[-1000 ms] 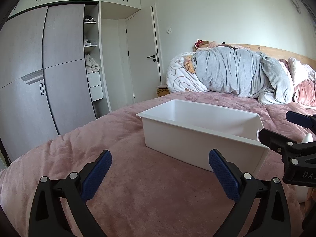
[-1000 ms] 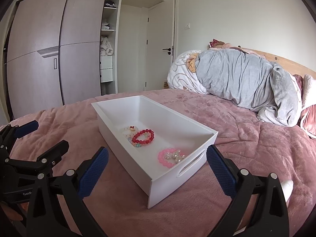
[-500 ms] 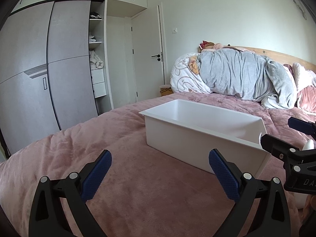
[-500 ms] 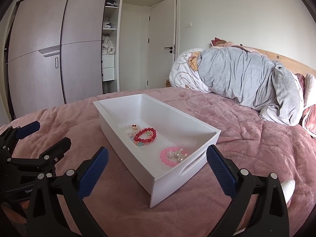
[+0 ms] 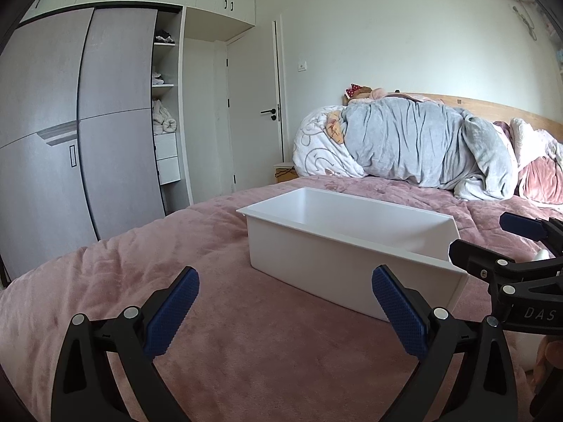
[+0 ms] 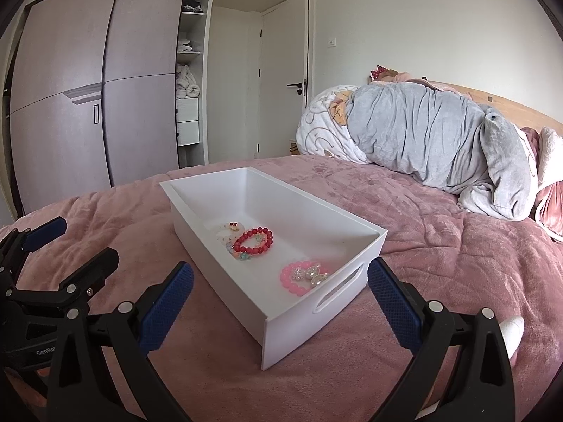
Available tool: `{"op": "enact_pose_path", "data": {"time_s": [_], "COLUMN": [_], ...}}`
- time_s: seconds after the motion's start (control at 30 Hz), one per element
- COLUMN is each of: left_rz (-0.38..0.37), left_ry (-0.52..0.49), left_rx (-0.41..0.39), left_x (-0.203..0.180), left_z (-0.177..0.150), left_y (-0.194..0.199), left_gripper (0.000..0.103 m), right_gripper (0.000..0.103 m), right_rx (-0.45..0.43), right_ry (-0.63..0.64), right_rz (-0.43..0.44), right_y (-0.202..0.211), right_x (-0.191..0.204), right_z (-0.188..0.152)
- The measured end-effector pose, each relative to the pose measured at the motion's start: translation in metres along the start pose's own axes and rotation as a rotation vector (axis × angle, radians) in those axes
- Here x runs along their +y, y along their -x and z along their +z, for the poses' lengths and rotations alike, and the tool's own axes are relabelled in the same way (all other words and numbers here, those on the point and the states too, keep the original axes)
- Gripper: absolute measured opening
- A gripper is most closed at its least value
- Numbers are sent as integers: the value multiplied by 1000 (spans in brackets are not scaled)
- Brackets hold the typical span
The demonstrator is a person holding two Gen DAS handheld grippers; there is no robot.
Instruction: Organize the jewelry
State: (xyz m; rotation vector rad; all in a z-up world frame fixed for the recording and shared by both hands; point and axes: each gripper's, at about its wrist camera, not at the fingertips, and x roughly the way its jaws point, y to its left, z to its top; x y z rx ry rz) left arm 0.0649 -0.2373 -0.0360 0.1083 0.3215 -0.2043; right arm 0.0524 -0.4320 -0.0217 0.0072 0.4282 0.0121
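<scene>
Left gripper [image 5: 285, 306] and right gripper [image 6: 279, 299] hover level over the bedspread [image 6: 440, 246], fingers spread, holding nothing. The white bin [image 6: 355, 242] appears farther away than before.

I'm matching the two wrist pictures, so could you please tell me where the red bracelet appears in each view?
Left wrist: not in view; the near wall of the white bin hides its floor.
Right wrist: the red bracelet lies on the floor of the bin, centre of the picture, beyond the pink bracelet.
Shared landmark: the grey duvet behind the bin.
</scene>
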Motion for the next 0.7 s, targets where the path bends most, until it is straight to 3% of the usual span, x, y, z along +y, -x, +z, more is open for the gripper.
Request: {"op": "enact_pose_path", "data": {"time_s": [0.7], "left_rz": [44], "left_ry": [64], "left_rx": [28], "left_x": [17], "left_z": [5], "left_y": [-3], "left_gripper": [99], "right_gripper": [98], "right_rx": [8], "right_ry": [1], "right_rz": [-13], "right_y": [-2], "right_x": [-4], "right_z": [-4]}}
